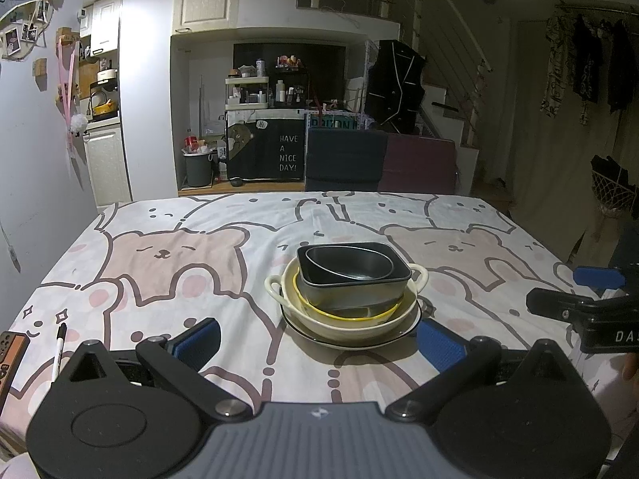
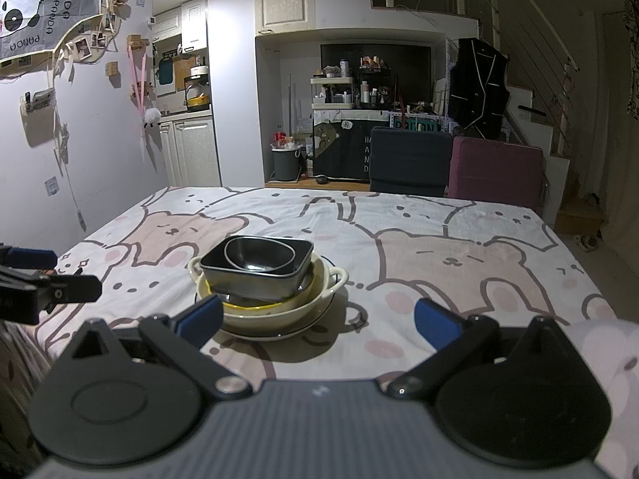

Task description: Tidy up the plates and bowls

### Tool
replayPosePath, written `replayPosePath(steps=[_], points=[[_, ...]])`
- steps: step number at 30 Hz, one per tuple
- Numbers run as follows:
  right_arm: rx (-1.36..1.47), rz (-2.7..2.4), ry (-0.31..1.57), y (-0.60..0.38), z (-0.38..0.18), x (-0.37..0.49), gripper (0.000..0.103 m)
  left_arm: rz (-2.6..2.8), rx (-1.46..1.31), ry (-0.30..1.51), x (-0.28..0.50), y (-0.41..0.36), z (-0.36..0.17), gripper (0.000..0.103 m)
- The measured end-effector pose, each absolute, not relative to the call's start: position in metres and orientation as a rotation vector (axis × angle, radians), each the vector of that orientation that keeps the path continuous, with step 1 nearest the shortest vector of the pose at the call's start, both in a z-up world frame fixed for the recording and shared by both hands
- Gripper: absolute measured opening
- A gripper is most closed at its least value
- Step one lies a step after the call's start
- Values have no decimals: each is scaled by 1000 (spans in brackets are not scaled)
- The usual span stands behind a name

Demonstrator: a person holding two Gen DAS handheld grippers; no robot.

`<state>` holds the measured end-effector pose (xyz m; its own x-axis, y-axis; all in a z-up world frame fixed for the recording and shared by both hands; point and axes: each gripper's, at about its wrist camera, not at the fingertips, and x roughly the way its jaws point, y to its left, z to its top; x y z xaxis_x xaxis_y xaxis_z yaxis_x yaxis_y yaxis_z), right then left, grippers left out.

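One stack of dishes stands mid-table. At the bottom lies a white plate with a dark rim (image 1: 411,325) (image 2: 319,321). On it sits a cream two-handled bowl (image 1: 351,325) (image 2: 275,313), then a yellow-rimmed bowl (image 1: 347,313) (image 2: 249,307). A dark rectangular dish (image 1: 355,285) (image 2: 255,281) tops them, with a small dark oval bowl (image 1: 351,265) (image 2: 259,255) inside. My left gripper (image 1: 317,341) is open just in front of the stack, holding nothing. My right gripper (image 2: 317,321) is open to the stack's front right; its left pad (image 2: 201,319) overlaps the plate's edge in view.
A bear-print cloth (image 1: 167,255) (image 2: 459,251) covers the table. A black marker (image 1: 59,349) and an orange-and-black device (image 1: 12,353) lie at the near left edge. Two chairs, one dark (image 2: 409,163) and one maroon (image 2: 497,171), stand at the far side. A wall runs along the left.
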<state>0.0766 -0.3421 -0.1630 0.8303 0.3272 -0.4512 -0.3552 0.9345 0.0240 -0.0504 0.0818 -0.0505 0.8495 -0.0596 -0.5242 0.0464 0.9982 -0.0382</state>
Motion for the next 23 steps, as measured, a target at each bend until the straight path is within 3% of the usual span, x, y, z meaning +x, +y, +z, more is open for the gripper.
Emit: replayPosePath(steps=[23], points=[[-61, 362, 467, -342, -163, 77, 103, -55, -31, 560, -50, 85, -54, 103]])
